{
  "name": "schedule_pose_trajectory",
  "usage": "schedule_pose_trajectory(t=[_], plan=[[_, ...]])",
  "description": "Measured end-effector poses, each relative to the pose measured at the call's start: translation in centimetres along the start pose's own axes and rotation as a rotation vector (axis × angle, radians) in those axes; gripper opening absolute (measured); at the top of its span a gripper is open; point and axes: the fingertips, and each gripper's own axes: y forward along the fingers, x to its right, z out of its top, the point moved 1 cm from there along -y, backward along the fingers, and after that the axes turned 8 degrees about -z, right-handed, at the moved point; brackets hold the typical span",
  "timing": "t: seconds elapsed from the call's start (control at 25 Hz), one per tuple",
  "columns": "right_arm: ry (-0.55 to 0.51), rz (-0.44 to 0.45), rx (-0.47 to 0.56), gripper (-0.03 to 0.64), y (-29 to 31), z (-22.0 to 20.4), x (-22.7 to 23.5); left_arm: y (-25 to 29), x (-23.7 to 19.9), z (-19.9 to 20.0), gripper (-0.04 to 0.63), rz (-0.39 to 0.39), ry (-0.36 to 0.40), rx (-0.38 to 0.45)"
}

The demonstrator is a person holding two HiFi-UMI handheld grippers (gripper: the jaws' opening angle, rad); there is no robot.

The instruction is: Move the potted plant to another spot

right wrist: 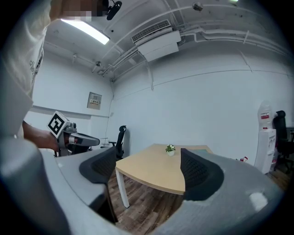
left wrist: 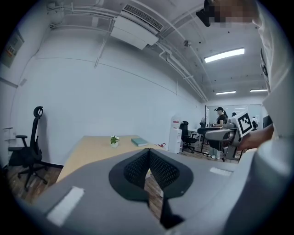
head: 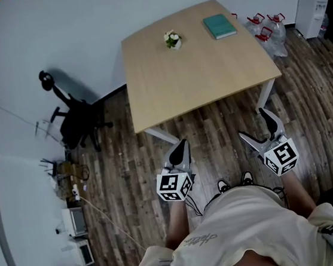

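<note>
The small potted plant (head: 172,39) in its white pot stands upright near the far edge of the light wooden table (head: 208,82). Both grippers hang in front of the table's near edge, well short of the plant. My left gripper (head: 182,145) is shut, its dark pads meeting with nothing between them. My right gripper (head: 253,126) is open, its two fingers spread wide and empty. In the left gripper view the plant (left wrist: 114,140) shows far off above the closed jaws. In the right gripper view the plant (right wrist: 170,148) sits between the spread fingers, far behind them.
A teal book (head: 219,26) lies on the table to the right of the plant. A black office chair (head: 71,120) stands left of the table. Water jugs (head: 268,28) and a dispenser (head: 310,3) are at the far right. Boxes and clutter (head: 72,219) line the left wall.
</note>
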Motion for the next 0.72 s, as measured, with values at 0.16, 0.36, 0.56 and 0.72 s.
schedule_pose_trajectory(t=[0.16,0.36,0.56,0.72], plan=[[0.006,-0.001,-0.002,0.434,0.2,0.0,-0.3,-0.2,-0.7,0.2,0.017,0.006,0.000,0.003],[0.009,0.004,-0.005,0.434,0.5,0.0,-1.2,-1.2,-1.8,-0.2,0.017,0.031,-0.011,0.002],[0.001,-0.031,-0.003,0.434,1.1,0.0,-1.4,-1.3,-3.2,-0.1,0.017,0.044,0.010,0.000],[-0.013,-0.032,-0.010,0.434,1.9,0.0,-2.0,-1.9,-4.7,0.5,0.017,0.053,0.012,0.030]])
